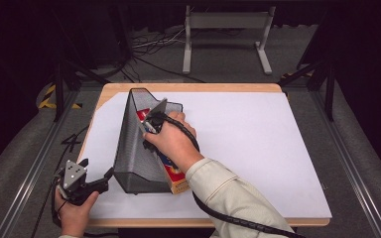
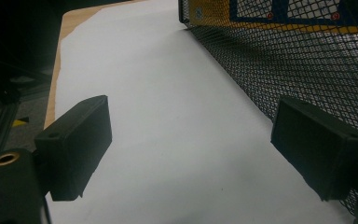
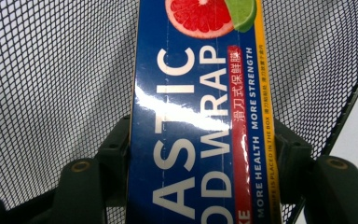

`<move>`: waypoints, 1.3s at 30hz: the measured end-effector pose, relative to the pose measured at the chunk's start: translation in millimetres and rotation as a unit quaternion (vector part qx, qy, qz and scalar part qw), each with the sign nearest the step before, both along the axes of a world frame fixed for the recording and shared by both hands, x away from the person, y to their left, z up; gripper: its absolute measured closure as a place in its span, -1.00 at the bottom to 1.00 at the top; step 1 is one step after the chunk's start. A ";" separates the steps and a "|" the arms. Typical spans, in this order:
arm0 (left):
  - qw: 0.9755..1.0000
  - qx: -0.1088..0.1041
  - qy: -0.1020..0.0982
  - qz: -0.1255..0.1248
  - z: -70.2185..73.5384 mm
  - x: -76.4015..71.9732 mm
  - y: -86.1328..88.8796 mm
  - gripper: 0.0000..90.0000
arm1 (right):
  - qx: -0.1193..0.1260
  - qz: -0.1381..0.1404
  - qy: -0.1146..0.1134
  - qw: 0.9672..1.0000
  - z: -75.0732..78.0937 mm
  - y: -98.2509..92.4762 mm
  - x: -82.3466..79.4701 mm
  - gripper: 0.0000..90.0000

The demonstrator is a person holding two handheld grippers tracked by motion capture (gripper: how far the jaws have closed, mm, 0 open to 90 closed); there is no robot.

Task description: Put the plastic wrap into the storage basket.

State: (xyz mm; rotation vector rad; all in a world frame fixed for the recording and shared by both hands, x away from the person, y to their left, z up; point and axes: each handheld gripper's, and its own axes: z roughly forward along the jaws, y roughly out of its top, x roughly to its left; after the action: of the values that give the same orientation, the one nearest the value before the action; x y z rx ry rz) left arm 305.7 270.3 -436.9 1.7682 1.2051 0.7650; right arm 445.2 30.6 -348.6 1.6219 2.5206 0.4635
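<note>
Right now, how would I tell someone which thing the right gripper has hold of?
Find the white sheet on the table, then the black mesh file holder at its left. Lying inside is a long blue plastic-wrap box, clamped by the right gripper; its grapefruit-and-lime picture and white lettering set it apart.

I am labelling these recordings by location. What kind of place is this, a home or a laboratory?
Most likely a lab or recording studio, not a home. The table is covered in plain white sheeting, dark metal frame rails surround it, loose cables lie on the grey floor, and black surroundings close it in.
</note>
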 end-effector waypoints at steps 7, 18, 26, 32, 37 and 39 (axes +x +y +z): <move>1.000 0.001 0.001 0.001 -0.2 0.2 0.1 -0.71 | -0.008 0.017 -0.010 1.000 -0.3 0.6 2.2 -0.14; 1.000 0.000 0.001 -0.003 -1.0 3.2 -1.4 -0.71 | 0.021 0.039 -0.020 0.999 5.2 -3.7 -1.0 -0.54; 1.000 0.000 0.001 -0.002 -0.9 3.1 -1.4 -0.71 | 0.032 0.065 -0.059 0.996 17.5 -15.1 -3.7 -0.62; 1.000 -0.002 0.000 0.001 -0.5 2.5 -0.7 -0.71 | 0.075 0.072 -0.100 0.990 38.2 -23.9 -9.8 -0.62; 1.000 0.000 -0.001 -0.001 -0.4 3.0 -1.0 -0.71 | 0.103 0.101 -0.140 0.980 48.4 -30.6 -15.5 -0.62; 1.000 -0.002 0.000 0.001 -0.3 3.0 -1.3 -0.71 | 0.126 0.113 -0.151 0.974 51.9 -33.9 -20.9 -0.62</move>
State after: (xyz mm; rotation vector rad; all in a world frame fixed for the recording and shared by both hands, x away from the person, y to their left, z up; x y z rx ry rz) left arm 308.7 269.0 -437.2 1.7643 1.2068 0.7632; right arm 424.3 -3.4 -296.7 1.2172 2.4963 1.0081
